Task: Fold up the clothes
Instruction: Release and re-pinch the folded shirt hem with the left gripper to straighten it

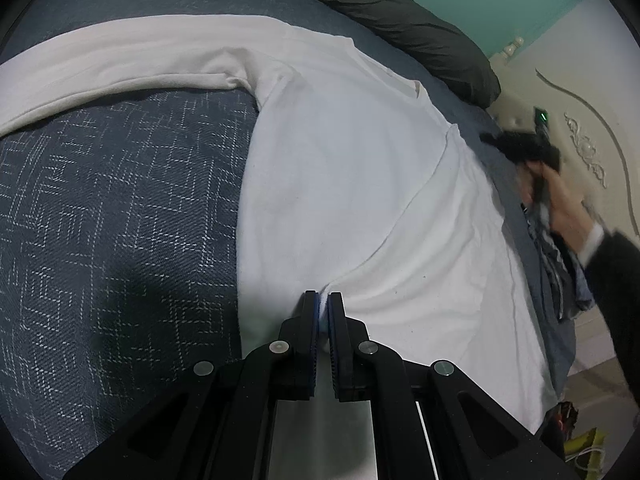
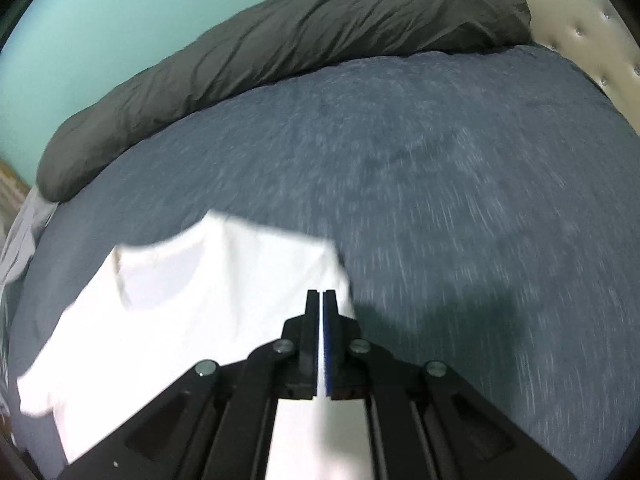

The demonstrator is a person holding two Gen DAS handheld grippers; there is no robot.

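Our left gripper (image 1: 323, 295) is almost fully closed, and between its blue pads we see a pinch of white cloth: it holds the bottom part of the white shirt (image 1: 340, 184), near the hem. Our right gripper (image 2: 321, 293) is closed too, with a thin line of white cloth between its fingers, so we judge it holds an edge of the same shirt. In the left wrist view this right gripper (image 1: 524, 152) and the hand (image 1: 560, 200) that carries it are blurred, beyond the far side of the shirt, near the cream headboard (image 1: 580, 92).

The shirt lies on the bed, on the dark blue bedspread (image 1: 100, 220). Its body is spread mostly flat. One long sleeve (image 1: 120, 68) stretches away from the body, across the bedspread, and is not folded in. On the other side of the body, a fold line runs from the left gripper up toward the shoulder, so we think one side has begun to turn over the body, but we cannot tell how far. The collar (image 1: 416, 90) is at the end of the shirt far from the left gripper. Behind the shirt, a dark grey duvet (image 2: 280, 40) is bunched along the green wall.

We judge that the folding is at an early stage. The long sleeve, the second side and the final fold of the body are all left to do.
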